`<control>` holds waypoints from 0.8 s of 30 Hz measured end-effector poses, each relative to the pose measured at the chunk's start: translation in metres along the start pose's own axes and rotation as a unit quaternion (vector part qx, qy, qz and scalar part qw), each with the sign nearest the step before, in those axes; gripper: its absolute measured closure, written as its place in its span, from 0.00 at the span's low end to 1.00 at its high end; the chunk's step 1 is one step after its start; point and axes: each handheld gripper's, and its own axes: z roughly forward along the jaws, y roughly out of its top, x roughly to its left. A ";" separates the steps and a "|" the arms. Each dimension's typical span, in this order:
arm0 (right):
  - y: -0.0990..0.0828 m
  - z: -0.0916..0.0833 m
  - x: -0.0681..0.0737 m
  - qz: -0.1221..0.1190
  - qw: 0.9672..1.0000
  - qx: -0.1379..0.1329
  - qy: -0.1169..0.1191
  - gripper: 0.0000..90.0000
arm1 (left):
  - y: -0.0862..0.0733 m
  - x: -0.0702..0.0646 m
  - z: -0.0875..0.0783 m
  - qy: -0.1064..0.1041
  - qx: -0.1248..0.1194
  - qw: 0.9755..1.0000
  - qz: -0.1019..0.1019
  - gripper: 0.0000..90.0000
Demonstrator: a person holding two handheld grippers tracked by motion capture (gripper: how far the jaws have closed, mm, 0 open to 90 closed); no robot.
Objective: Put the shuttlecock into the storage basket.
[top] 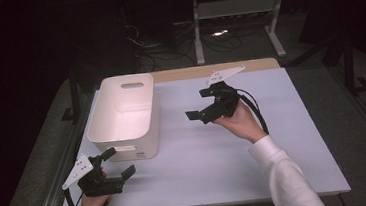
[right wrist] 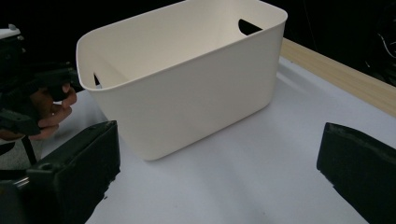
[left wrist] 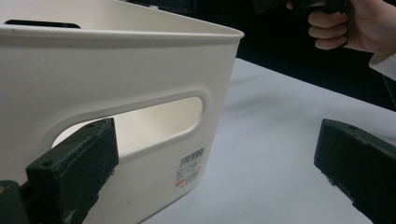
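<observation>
High view: fixed above your side, looking forward and down over the table (top: 215, 155). Left gripper view: low and very near the white bin (left wrist: 116, 84), facing its handled end wall; your right hand (left wrist: 348, 25) appears beyond. Right gripper view: higher and near, facing the bin's long side; your left hand (right wrist: 44, 109) appears beyond. All three views share bin and tabletop.

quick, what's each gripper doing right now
Left gripper: open, holding nothing, beside the bin.
Right gripper: open, holding nothing, above the table.
</observation>
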 end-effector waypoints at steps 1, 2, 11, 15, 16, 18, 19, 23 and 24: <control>-0.002 0.000 0.000 0.000 1.000 0.001 -0.001 0.00 | 0.000 0.000 0.000 0.000 0.001 1.000 0.002 0.00; -0.003 0.000 -0.001 0.002 1.000 0.003 -0.002 0.00 | 0.000 0.000 0.000 0.000 0.001 1.000 0.002 0.00; -0.017 -0.004 -0.002 0.009 1.000 0.002 -0.006 0.00 | 0.000 0.000 0.000 0.000 0.003 1.000 0.003 0.00; -0.022 -0.006 -0.004 0.008 1.000 -0.003 -0.008 0.00 | 0.000 0.001 0.000 0.001 0.009 1.000 0.007 0.00; -0.023 -0.007 -0.004 0.009 1.000 -0.006 -0.008 0.00 | 0.000 0.001 0.000 0.001 0.010 1.000 0.007 0.00; -0.026 -0.008 -0.005 0.011 1.000 -0.004 -0.012 0.00 | 0.000 0.001 0.000 0.001 0.010 1.000 0.007 0.00; -0.028 -0.009 -0.005 0.012 1.000 -0.003 -0.012 0.00 | 0.000 0.001 0.000 0.001 0.010 1.000 0.008 0.00; -0.033 -0.011 -0.007 0.014 1.000 -0.008 -0.013 0.00 | 0.000 0.001 0.001 -0.001 0.008 1.000 0.004 0.00; -0.035 -0.012 -0.007 0.016 1.000 -0.012 -0.014 0.00 | 0.000 0.001 0.001 -0.001 0.009 1.000 0.006 0.00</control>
